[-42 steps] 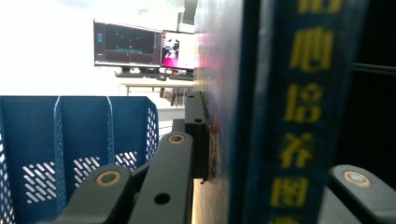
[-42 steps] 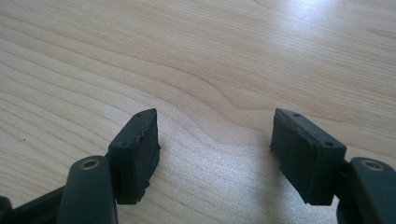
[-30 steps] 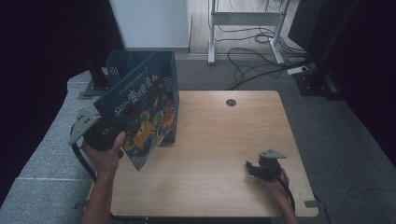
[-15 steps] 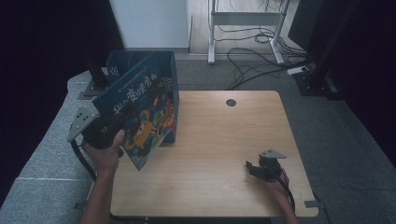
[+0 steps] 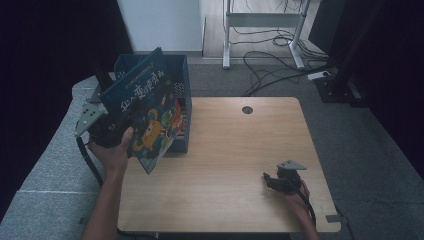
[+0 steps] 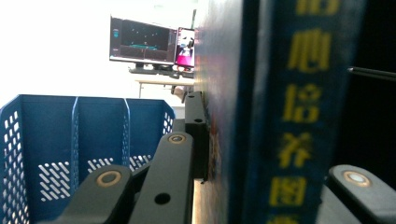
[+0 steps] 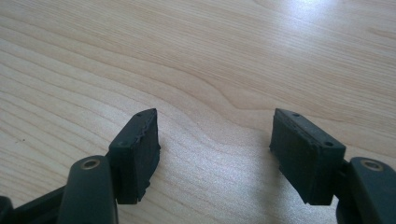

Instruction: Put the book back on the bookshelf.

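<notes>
Item one: a blue picture book (image 5: 145,117), large, with a cartoon cover and yellow characters on its spine (image 6: 299,116). It is sitting at the left of the high view, tilted, raised over the table's left edge and overlapping the front of a blue perforated file box (image 5: 177,75).

Item two: the left gripper (image 5: 107,131), at the left edge of the high view, is clamping the book by its spine edge; in the left gripper view the book is filling the gap between the jaws.

Item three: the right gripper (image 5: 274,180), lower right of the high view, is resting low over the wooden table (image 5: 240,150), its jaws standing wide apart with bare wood between the pads (image 7: 140,144).

Item four: the file box's dividers (image 6: 74,135) are showing at the lower left of the left gripper view.
</notes>
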Action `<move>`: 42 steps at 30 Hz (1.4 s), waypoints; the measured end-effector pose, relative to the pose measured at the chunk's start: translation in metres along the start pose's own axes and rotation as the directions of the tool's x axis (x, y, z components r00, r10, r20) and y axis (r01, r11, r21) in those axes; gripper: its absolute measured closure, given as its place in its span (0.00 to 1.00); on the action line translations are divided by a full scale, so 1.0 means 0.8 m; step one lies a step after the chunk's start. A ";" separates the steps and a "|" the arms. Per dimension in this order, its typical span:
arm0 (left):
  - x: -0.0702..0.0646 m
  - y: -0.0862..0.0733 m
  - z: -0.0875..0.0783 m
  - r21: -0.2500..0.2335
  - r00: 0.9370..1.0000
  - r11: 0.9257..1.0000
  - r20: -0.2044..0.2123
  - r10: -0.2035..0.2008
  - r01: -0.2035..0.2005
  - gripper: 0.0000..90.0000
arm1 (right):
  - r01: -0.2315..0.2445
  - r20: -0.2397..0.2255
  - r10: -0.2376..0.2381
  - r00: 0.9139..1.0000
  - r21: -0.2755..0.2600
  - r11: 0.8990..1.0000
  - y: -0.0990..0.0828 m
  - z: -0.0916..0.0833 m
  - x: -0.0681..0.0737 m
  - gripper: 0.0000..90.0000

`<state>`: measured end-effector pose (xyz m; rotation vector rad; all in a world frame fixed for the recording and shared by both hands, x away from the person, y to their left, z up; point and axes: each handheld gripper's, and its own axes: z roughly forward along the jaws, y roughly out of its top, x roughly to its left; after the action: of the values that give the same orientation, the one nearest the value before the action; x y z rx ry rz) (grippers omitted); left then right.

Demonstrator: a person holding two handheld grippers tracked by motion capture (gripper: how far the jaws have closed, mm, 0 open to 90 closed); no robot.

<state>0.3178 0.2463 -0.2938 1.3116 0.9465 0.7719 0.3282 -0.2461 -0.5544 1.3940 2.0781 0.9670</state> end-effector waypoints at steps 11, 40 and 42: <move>0.001 0.000 0.026 -0.002 0.998 0.999 -0.048 0.036 -0.036 0.92 | -0.001 0.003 0.001 1.000 -0.003 1.000 0.000 0.000 0.000 0.36; 0.012 -0.010 0.075 0.013 0.987 0.998 -0.147 0.069 -0.068 0.92 | -0.004 0.004 0.004 1.000 -0.003 1.000 0.000 0.000 0.000 0.36; 0.013 -0.011 0.078 0.010 0.986 0.998 -0.151 0.068 -0.068 0.92 | -0.005 0.005 0.005 1.000 -0.003 1.000 0.000 0.000 0.000 0.36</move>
<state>0.3777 0.2272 -0.3032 1.3092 1.0285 0.9327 0.3281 -0.2462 -0.5545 1.3992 2.0695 0.9677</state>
